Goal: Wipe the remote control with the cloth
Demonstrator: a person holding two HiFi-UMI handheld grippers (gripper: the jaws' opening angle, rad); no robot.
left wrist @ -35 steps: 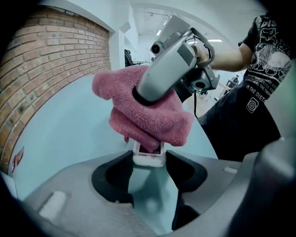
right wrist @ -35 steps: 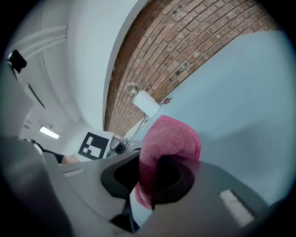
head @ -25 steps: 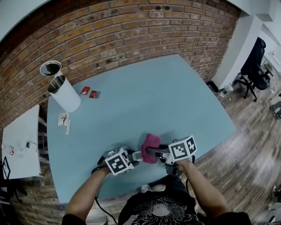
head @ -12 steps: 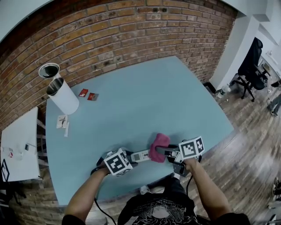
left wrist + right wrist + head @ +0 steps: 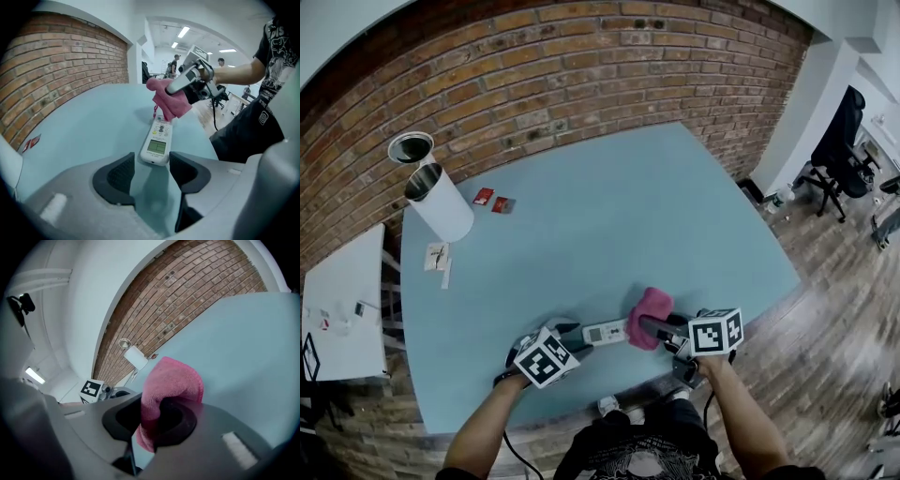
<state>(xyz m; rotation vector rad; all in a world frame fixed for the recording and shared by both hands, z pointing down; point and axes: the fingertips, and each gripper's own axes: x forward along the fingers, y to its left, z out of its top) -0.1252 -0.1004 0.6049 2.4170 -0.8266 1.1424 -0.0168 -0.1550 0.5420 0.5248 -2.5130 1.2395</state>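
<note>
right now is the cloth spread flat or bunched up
Bunched up: the pink cloth is a folded wad, pinched in the jaws of the right gripper.

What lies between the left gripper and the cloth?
The remote: its near end lies between the left gripper's opening jaws, unpinched; its far end reaches the cloth. The left gripper view shows it best.

The head view is looking steeply down from above the near edge of the table, taking in the whole top. The left gripper view is sitting low over the table, facing along it at the nearby remote control. The right gripper view is facing across the table toward the brick wall. All three are sharing the cloth.
</note>
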